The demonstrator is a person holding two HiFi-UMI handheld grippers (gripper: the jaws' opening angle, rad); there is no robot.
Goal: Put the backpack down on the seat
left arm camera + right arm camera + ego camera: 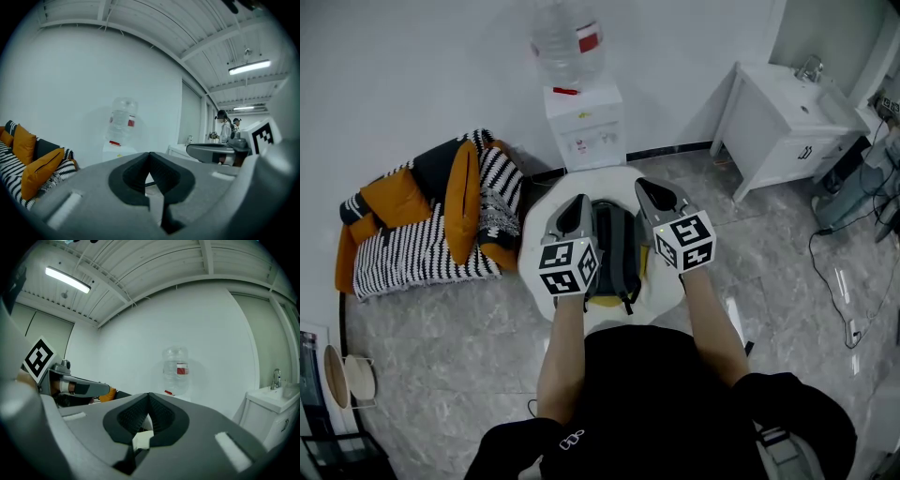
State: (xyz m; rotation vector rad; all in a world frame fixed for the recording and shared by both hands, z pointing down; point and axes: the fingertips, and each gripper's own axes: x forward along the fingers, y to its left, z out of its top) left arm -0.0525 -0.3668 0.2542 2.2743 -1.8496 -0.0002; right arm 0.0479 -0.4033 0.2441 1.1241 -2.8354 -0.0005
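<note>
Head view: backpack [614, 246] lies on the round white seat [542, 208], with left gripper [579, 202] and right gripper [649, 187] over its two sides. Left gripper view: jaws pressed together, nothing between. Right gripper view: jaws together, empty; water dispenser [176, 369] ahead.

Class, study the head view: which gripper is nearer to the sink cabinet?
Right. The right gripper hovers over the backpack's side that faces the sink cabinet. The left gripper is over the backpack's other side, farther from the cabinet.
</note>
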